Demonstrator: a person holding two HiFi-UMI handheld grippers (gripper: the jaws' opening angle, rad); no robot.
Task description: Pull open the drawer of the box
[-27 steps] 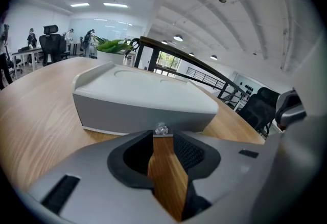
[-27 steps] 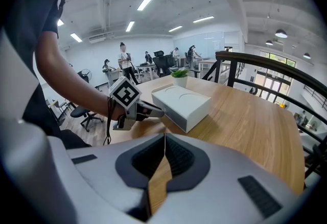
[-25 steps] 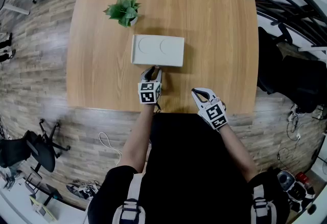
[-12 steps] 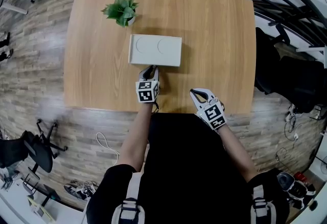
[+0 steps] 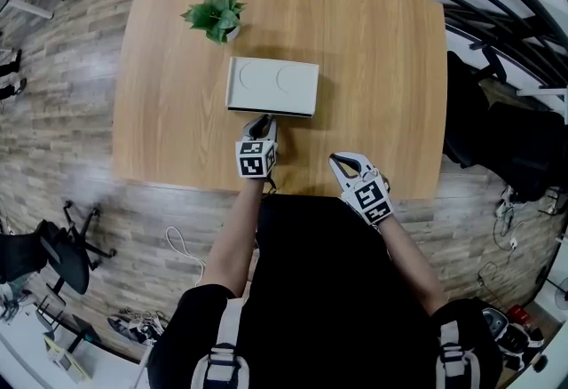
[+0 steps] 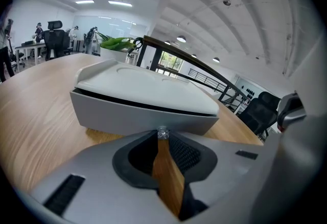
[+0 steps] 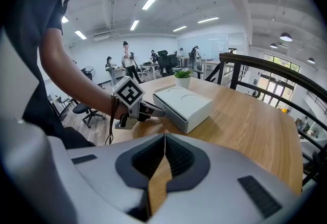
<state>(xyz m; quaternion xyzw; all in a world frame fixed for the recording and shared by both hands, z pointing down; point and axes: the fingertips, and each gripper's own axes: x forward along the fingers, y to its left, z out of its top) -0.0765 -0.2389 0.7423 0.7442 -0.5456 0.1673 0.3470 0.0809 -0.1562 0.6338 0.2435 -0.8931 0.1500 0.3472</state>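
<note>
Box, smooth white rectangular, left tool pinching its clear knob, right tool closed empty

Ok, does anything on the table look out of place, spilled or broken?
Nothing stands out. The white box lies flat on the table, the small plant beyond it stands upright, and nothing is spilled. The left tongs are closed on the drawer's little clear knob.

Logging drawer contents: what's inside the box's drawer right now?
Nothing can be seen: the drawer is all but closed, showing only a dark slit under the box top. Its inside is covered.
</note>
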